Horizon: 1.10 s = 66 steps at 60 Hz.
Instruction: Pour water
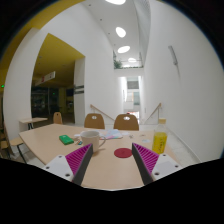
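Approaching phase, by my reading: the tongs hang above the near end of a light wooden table, fingers spread wide, nothing between them. Both pads are bare.

Layout relative to the tongs:
- White cup stands just ahead, slightly toward the left finger, upright. Its contents are not visible.
- Round red coaster lies ahead, inside the line of the right finger, apart from the cup.
- Yellow bottle stands beyond the right finger, upright, near the table's right edge. Probably the water source; cap state too small to tell.
- Small pink-and-green object lies beyond the left finger; identity unclear.
- 2 wooden chairs at the far end.

Judgement: nothing grasped yet, so the task is barely begun. Next move likely calls for swinging right and forward to straddle the bottle at mid-body, fingers level, closing squarely so it cannot twist. Carry it upright to the cup and tilt slowly with the mouth over the rim. Risk: clipping the cup on the way across.
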### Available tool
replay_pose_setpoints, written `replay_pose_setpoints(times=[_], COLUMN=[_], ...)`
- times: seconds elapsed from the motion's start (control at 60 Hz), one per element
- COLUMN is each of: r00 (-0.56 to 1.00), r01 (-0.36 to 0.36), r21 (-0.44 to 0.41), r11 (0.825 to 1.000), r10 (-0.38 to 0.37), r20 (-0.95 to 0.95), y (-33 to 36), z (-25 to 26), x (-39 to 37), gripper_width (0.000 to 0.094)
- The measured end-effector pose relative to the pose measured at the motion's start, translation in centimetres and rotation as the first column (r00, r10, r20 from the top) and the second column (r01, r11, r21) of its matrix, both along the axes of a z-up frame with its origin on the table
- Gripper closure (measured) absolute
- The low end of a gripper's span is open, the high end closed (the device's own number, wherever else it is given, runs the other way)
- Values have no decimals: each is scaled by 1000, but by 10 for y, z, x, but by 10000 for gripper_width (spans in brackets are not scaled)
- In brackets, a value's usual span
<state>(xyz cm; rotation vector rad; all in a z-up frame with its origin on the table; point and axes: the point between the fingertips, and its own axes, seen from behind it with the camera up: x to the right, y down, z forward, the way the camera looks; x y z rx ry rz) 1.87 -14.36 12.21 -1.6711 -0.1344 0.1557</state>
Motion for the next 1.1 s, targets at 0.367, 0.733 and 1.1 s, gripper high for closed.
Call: replay_pose_setpoints(times=[0.367, 0.733, 1.1], r00=[980, 958, 961], r01=[196, 285, 274], r21=[-7, -20, -9], r11=[980, 958, 962], r10=[-196, -283, -273], r20=[17, 52, 52], y=[49, 183, 209], z=[-4, -31, -38], x=[103, 194, 192], gripper_width=[85, 87, 547])
